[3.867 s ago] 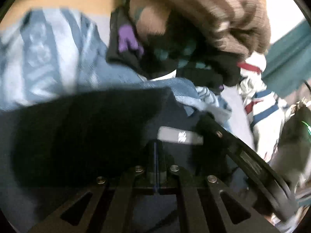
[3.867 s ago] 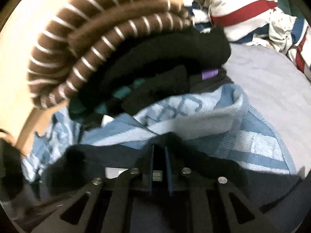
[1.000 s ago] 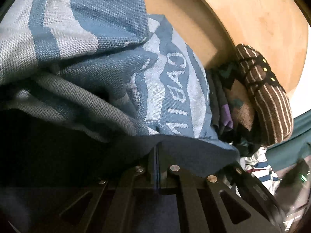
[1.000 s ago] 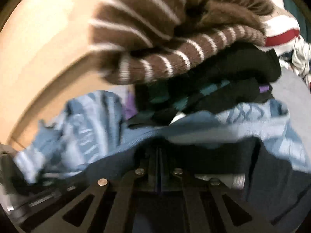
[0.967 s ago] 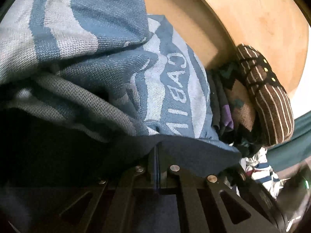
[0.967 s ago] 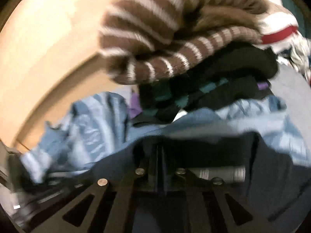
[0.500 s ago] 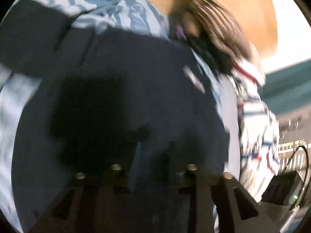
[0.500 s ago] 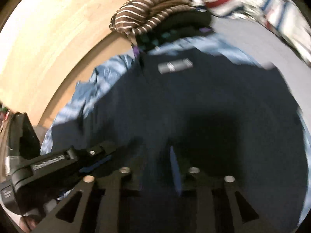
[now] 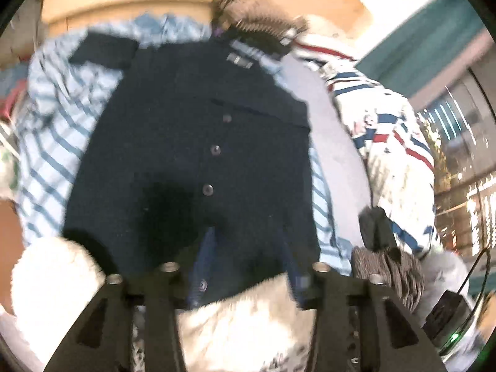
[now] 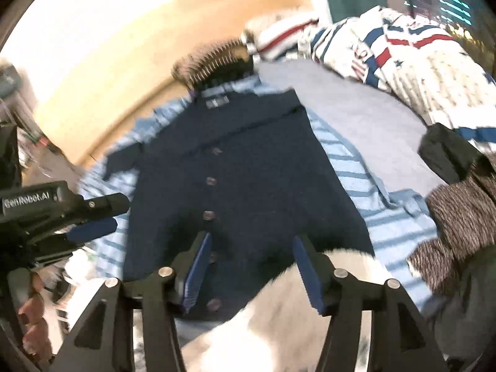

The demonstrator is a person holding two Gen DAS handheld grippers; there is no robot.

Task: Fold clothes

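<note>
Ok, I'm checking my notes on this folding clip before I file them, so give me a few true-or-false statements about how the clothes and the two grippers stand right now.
1. The navy buttoned garment lies spread on the blue-and-white striped cloth. True.
2. The right gripper is clamped on the navy garment. False: its jaws are opening, with nothing pinched between them.
3. The left gripper holds a sleeve. False: its jaws are opening too, apart and clear of the fabric.
4. The brown striped knit sits beyond the garment's collar end. True.
5. The navy garment's buttons face down. False: a row of buttons shows on top.
</note>
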